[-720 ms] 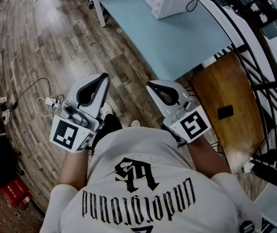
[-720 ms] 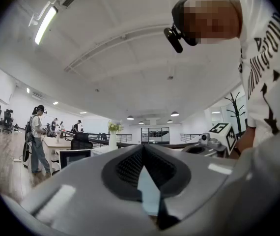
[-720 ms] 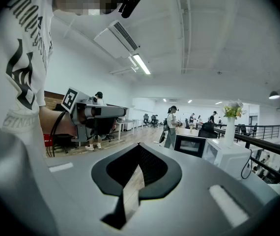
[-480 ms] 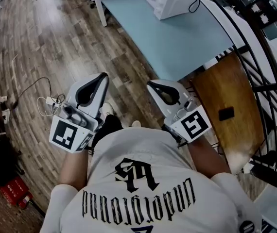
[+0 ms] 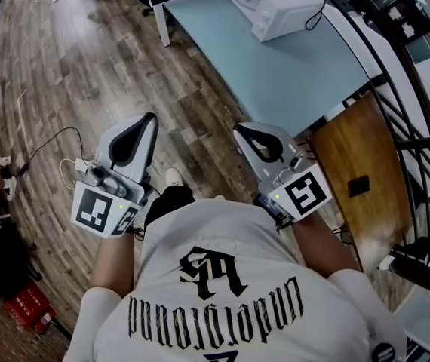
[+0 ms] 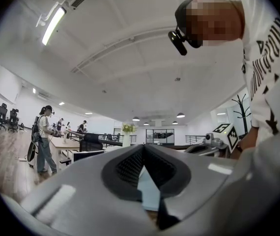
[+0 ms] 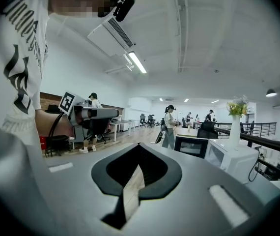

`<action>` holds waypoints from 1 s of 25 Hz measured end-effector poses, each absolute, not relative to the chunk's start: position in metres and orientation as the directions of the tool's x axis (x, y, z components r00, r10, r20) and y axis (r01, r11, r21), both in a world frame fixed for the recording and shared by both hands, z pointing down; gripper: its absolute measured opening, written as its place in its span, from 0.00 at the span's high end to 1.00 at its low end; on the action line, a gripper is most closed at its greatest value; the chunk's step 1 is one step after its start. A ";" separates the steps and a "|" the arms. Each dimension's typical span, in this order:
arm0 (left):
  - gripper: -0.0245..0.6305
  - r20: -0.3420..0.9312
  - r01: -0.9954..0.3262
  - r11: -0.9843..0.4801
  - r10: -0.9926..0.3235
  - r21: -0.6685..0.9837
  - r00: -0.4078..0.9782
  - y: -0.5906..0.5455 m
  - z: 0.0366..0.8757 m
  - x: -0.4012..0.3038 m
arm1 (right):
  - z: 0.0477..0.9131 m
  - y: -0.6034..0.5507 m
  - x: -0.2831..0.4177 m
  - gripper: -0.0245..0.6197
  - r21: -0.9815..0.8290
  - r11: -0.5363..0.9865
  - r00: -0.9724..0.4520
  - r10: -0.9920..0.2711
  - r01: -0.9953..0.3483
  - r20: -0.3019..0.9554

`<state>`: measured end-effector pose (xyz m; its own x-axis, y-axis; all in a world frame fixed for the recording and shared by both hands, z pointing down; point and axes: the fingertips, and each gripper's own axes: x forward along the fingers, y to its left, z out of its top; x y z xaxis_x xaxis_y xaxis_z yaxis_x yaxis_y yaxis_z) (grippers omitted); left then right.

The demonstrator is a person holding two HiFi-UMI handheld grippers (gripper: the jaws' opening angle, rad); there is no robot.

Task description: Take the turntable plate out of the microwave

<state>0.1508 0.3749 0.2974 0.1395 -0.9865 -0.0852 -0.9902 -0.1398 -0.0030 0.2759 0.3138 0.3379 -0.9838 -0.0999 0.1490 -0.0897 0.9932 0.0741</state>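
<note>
Both pairs of jaws are clenched on nothing: the grey left gripper [image 6: 142, 151] and the grey right gripper [image 7: 139, 149] are held low in front of the person. The boxy white microwave [image 5: 279, 4] sits ahead and rightward of the jaws, well apart, at the far end of the pale blue table [image 5: 275, 66]. The right gripper is nearer. The turntable plate shows in no view; presumably it is inside.

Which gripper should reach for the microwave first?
Probably the right gripper: it hangs nearer the blue table where the microwave stands, while the left gripper is farther off over the wooden floor. Both are shut and empty.
</note>
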 end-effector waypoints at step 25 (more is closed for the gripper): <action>0.89 -0.058 -0.989 -0.145 -0.988 0.017 0.143 0.354 0.303 -0.066 | 0.343 0.271 0.065 0.96 0.048 0.987 -0.979 -0.156 -0.151 0.133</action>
